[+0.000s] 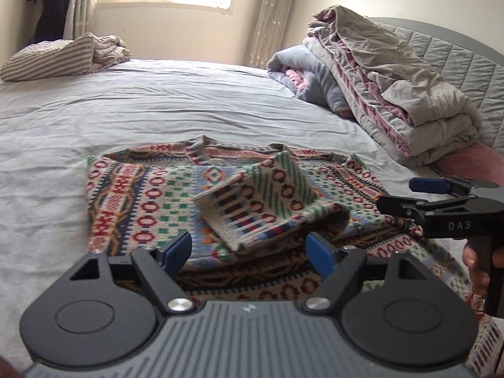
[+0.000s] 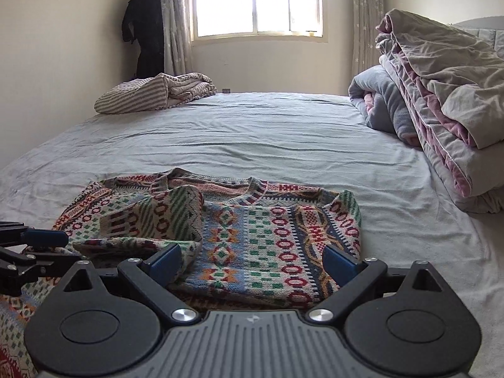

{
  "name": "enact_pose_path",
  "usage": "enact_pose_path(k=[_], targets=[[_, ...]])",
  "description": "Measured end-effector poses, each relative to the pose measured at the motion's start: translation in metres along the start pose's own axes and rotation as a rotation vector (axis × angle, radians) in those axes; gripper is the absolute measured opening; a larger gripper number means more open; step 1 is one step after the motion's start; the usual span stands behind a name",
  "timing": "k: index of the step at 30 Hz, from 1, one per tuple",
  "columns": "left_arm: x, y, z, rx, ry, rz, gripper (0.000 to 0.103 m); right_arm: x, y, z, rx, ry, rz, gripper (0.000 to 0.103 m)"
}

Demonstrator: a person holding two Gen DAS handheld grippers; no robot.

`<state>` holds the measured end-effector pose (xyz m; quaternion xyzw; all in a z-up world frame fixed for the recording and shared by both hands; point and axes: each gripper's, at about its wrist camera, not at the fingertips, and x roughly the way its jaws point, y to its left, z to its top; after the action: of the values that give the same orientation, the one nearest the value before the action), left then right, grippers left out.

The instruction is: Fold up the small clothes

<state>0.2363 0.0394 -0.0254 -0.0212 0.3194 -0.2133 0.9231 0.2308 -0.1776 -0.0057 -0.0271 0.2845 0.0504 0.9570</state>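
A patterned knit sweater (image 1: 141, 201) (image 2: 267, 239) lies flat on the grey bed sheet (image 1: 157, 110), neck towards the window. One sleeve (image 1: 261, 204) (image 2: 151, 220) is folded over its chest, cuff raised a little. My left gripper (image 1: 249, 250) hovers just over the sweater's lower part with its blue pads wide apart; the cuff lies between and ahead of them, untouched. My right gripper (image 2: 252, 263) is open too, above the sweater's body, nothing pinched. Each gripper shows in the other's view: the right gripper (image 1: 409, 195), held by a hand (image 1: 472, 258), and the left gripper (image 2: 37, 249).
Folded quilts (image 1: 393, 78) (image 2: 441, 94) are stacked at the bed's right side against a padded headboard (image 1: 456, 56). A striped blanket (image 1: 56, 60) (image 2: 151, 94) lies at the far left. A window, curtains and a dark hanging garment (image 2: 146, 28) stand behind the bed.
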Motion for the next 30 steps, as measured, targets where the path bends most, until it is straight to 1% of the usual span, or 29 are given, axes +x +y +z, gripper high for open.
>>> enact_pose_path(k=[1,3,4,5,6,7,8,9,10,11,12,13,14,15,16,17,18,19,21,23,26,28,30], targets=[[-0.003,0.01,-0.001,0.004,-0.002,0.074,0.079,0.002,0.014,0.001,-0.066,-0.001,0.012,0.097],[-0.005,0.026,-0.003,-0.004,0.005,0.181,0.079,0.005,0.042,0.003,-0.217,-0.019,0.003,0.094],[-0.006,0.037,-0.005,-0.021,0.008,0.233,0.078,0.007,0.053,0.003,-0.283,-0.028,-0.001,0.093],[-0.005,0.047,-0.006,-0.038,0.012,0.275,0.077,0.008,0.07,0.003,-0.376,-0.037,0.002,0.093],[-0.005,0.056,-0.008,-0.056,0.019,0.311,0.072,0.009,0.081,0.003,-0.438,-0.04,0.017,0.092],[-0.003,0.063,-0.01,-0.077,0.026,0.333,0.064,0.011,0.093,0.003,-0.509,-0.037,0.045,0.087],[-0.001,0.072,-0.013,-0.105,0.037,0.338,0.059,0.013,0.103,0.003,-0.564,-0.024,0.073,0.084],[0.0,0.079,-0.014,-0.135,0.045,0.33,0.048,0.015,0.114,0.002,-0.617,-0.009,0.096,0.083],[0.002,0.089,-0.017,-0.183,0.052,0.304,0.043,0.018,0.122,0.0,-0.67,0.005,0.119,0.079],[0.003,0.096,-0.019,-0.22,0.054,0.272,0.041,0.021,0.131,-0.003,-0.721,0.017,0.133,0.075],[0.005,0.104,-0.021,-0.262,0.054,0.232,0.035,0.024,0.139,-0.005,-0.772,0.029,0.138,0.073],[0.006,0.107,-0.023,-0.287,0.052,0.206,0.026,0.028,0.146,-0.007,-0.818,0.041,0.133,0.065],[0.007,0.112,-0.024,-0.316,0.048,0.17,0.021,0.031,0.152,-0.007,-0.853,0.048,0.126,0.054],[0.008,0.114,-0.026,-0.333,0.043,0.14,0.008,0.034,0.155,-0.007,-0.87,0.052,0.123,0.046],[0.007,0.114,-0.026,-0.339,0.035,0.131,0.004,0.036,0.157,-0.004,-0.868,0.061,0.128,0.021],[0.006,0.112,-0.026,-0.334,0.025,0.141,0.002,0.036,0.156,0.001,-0.842,0.073,0.139,0.001],[0.005,0.111,-0.025,-0.332,0.018,0.146,0.001,0.034,0.152,0.007,-0.803,0.068,0.149,0.002],[0.004,0.111,-0.024,-0.339,0.013,0.145,0.001,0.03,0.145,0.015,-0.741,0.044,0.153,0.002],[0.002,0.114,-0.025,-0.36,0.009,0.143,0.001,0.023,0.127,0.029,-0.626,0.005,0.137,0.002],[0.001,0.118,-0.026,-0.378,0.008,0.143,0.001,0.016,0.101,0.041,-0.496,-0.034,0.082,0.002],[0.0,0.121,-0.027,-0.389,0.008,0.144,0.001,0.004,0.058,0.053,-0.348,-0.084,-0.024,0.002],[-0.001,0.12,-0.027,-0.389,0.005,0.149,0.001,0.0,0.025,0.054,-0.24,-0.105,-0.095,0.002],[0.0,0.118,-0.027,-0.379,0.005,0.159,0.001,-0.002,-0.007,0.051,-0.128,-0.11,-0.147,0.002]])
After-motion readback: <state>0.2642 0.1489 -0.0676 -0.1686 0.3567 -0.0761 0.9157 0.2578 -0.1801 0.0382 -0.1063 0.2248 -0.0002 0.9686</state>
